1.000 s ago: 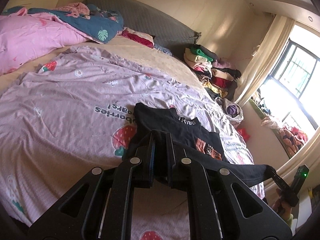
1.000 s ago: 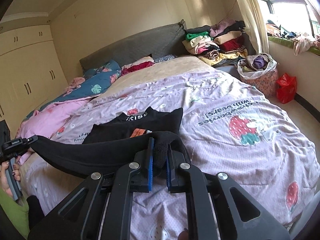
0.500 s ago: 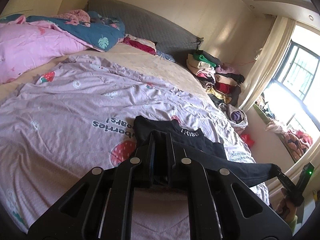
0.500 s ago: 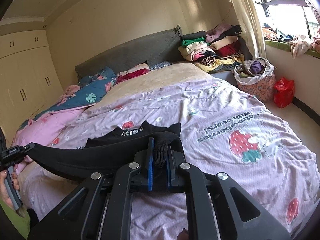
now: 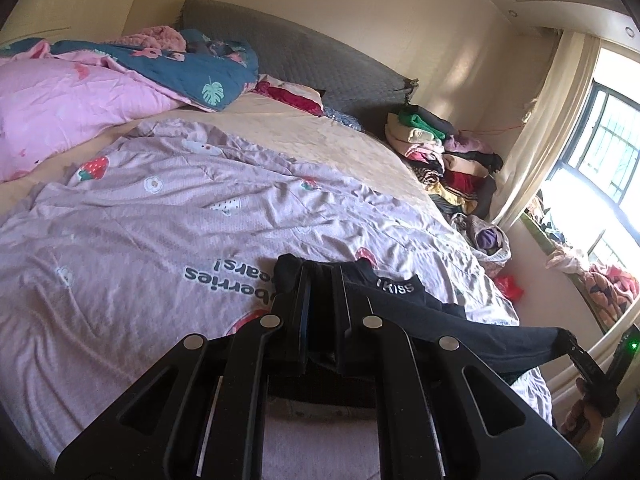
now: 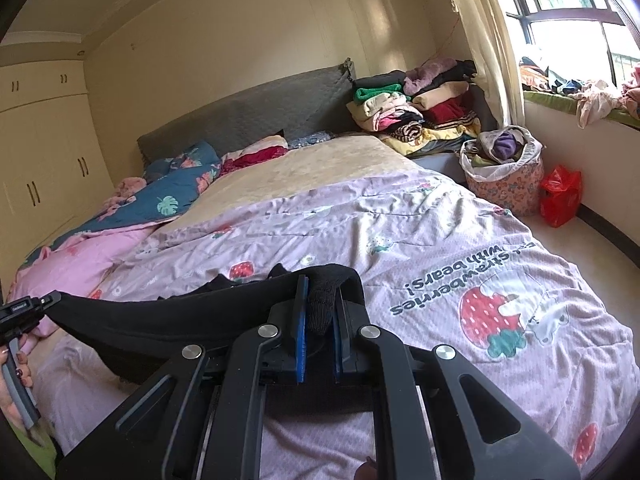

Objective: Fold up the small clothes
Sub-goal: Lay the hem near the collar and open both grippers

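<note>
my left gripper (image 5: 320, 280) clamped on one hem corner of black shirt (image 5: 460, 320), right gripper (image 6: 320, 300) clamped on other. hem raised over collar end, which lies on lilac duvet (image 6: 440, 220). keep edge taut, corners level, lay hem square onto collar.

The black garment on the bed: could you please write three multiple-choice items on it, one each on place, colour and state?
1. Where does the black garment lie?
A. on the strawberry-print quilt
B. in the laundry basket
C. on the window sill

2. What colour is the bag on the floor by the basket?
A. green
B. red
C. white

3. How is the garment's near edge held?
A. loose
B. by one gripper
C. by the left gripper and right gripper

Answers: 1 A, its far part rests there; 2 B, plainly red; 3 C, both jaws pinch it.
</note>
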The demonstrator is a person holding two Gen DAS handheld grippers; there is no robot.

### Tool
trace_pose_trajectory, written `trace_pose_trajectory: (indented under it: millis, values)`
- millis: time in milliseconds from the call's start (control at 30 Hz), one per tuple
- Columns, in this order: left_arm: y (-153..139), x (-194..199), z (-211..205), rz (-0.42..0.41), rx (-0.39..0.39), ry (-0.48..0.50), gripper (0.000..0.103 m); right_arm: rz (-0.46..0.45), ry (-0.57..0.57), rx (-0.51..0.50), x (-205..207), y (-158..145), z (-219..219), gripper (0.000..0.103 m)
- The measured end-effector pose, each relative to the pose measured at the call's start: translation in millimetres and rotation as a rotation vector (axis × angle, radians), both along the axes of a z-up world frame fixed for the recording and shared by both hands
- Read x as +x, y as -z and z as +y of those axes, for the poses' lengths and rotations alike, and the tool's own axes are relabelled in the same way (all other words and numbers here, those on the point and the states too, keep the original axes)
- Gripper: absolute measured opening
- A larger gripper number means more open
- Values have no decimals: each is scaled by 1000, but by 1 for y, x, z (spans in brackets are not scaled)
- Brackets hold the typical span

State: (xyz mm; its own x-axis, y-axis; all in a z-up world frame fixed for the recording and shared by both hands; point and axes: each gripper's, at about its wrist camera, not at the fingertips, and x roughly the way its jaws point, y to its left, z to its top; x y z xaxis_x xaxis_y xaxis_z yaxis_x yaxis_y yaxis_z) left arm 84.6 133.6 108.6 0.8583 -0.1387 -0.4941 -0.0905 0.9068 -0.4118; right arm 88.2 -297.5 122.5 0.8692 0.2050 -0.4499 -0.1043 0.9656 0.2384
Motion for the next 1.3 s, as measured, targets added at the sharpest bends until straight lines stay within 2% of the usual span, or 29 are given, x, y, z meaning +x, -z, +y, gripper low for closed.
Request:
trace_pose_trajectory:
  millis: [633, 967, 1300]
  values:
    - [24, 68, -9, 63, 89, -29, 3, 95, 71, 27, 76, 37, 3, 9]
    - [51, 98, -13, 107, 130, -46, 3, 150, 87, 56, 101, 70, 0, 9]
    - [82, 114, -13, 150, 158, -74, 3, 175, 55, 19, 117, 89, 3, 9]
